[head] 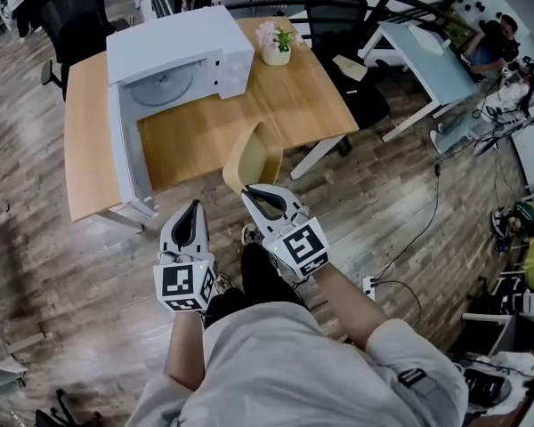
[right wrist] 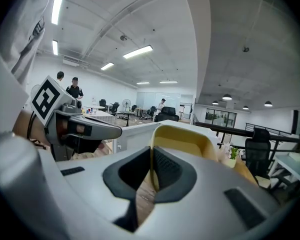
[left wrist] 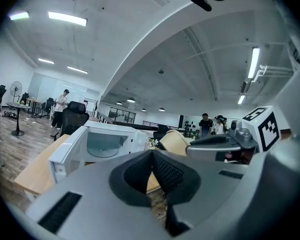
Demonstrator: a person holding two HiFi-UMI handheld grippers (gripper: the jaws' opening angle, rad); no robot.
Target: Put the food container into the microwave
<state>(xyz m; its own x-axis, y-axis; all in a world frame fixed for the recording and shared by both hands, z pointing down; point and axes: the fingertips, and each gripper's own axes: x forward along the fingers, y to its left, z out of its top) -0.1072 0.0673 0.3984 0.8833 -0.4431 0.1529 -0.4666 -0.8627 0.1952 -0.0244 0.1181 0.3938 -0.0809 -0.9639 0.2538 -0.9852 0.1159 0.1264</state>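
My right gripper is shut on the rim of a pale yellow food container, which stands on edge just off the table's near side. The container also shows in the left gripper view, beside the microwave. My left gripper hangs to the left of it, jaws closed with nothing between them. The white microwave sits on the wooden table; its door is swung wide toward me and the turntable shows inside.
A small pot of pink flowers stands on the table right of the microwave. Black office chairs ring the far side. A pale blue desk is at the right, and cables trail on the wood floor.
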